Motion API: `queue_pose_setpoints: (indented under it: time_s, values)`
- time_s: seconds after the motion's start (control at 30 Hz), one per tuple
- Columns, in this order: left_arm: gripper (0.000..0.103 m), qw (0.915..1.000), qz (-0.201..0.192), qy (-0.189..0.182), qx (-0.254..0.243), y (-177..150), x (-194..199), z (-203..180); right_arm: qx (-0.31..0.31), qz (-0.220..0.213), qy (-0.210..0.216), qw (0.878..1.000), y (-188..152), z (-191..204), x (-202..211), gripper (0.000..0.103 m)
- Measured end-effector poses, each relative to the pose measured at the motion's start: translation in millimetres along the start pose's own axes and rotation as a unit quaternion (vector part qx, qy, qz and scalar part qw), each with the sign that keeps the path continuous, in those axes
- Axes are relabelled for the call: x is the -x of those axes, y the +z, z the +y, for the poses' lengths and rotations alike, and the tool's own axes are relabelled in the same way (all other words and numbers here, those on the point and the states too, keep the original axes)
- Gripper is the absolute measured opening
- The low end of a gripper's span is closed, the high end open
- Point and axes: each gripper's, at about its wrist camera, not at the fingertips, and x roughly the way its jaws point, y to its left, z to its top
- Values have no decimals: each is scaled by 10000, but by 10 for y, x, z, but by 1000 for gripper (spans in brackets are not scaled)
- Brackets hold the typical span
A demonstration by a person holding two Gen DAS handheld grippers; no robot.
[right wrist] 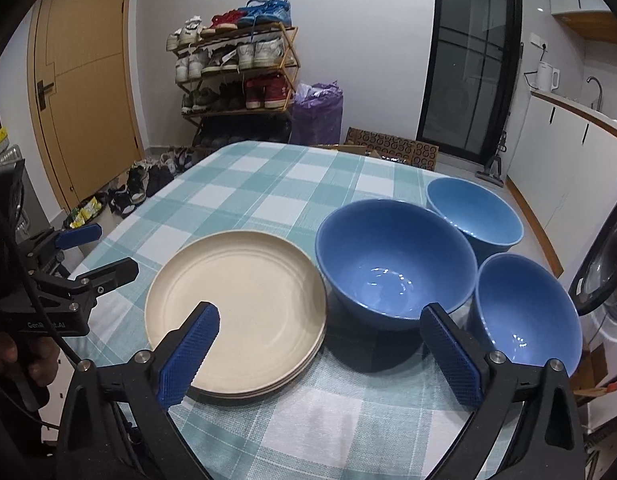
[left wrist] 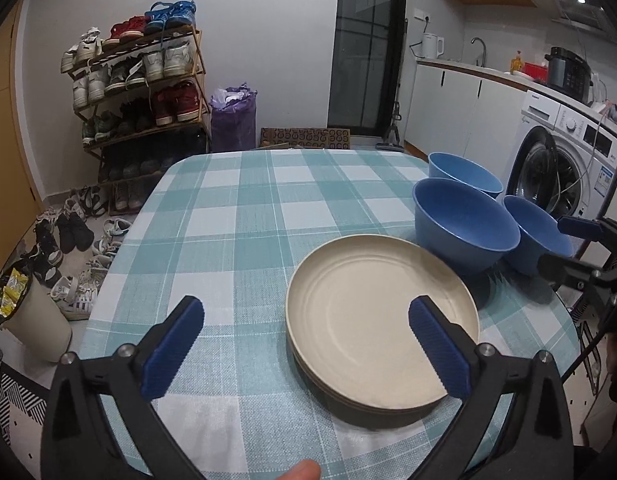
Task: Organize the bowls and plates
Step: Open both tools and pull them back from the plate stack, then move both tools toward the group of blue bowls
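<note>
A stack of cream plates [left wrist: 380,332] [right wrist: 236,312] lies on the teal checked tablecloth [left wrist: 236,216] [right wrist: 268,184]. To its right stand three blue bowls: a large one [left wrist: 464,224] [right wrist: 392,260], a lighter one behind it [left wrist: 464,174] [right wrist: 474,212], and a smaller one nearest the table's right edge [left wrist: 536,236] [right wrist: 524,312]. My left gripper [left wrist: 306,308] [right wrist: 116,250] hovers open over the stack's left rim, holding nothing. My right gripper [right wrist: 321,312] [left wrist: 564,244] is open and empty above the gap between the plates and the large bowl.
Beyond the table's far left corner stands a loaded shoe rack [left wrist: 140,80] with loose shoes [left wrist: 64,236] on the floor. A cream bin [left wrist: 32,320] sits by the left edge. A washing machine [left wrist: 564,160] and kitchen counter are to the right. A purple bag [right wrist: 316,112] is behind the table.
</note>
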Motion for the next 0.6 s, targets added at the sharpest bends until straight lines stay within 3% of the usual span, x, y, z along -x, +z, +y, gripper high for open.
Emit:
queue_pose_setpoints:
  time_s: [0.6]
  values:
    - [103,9991,37,-409,-145,245,-49,-355,-681,-495,-275,9961,-23,-766,650,102]
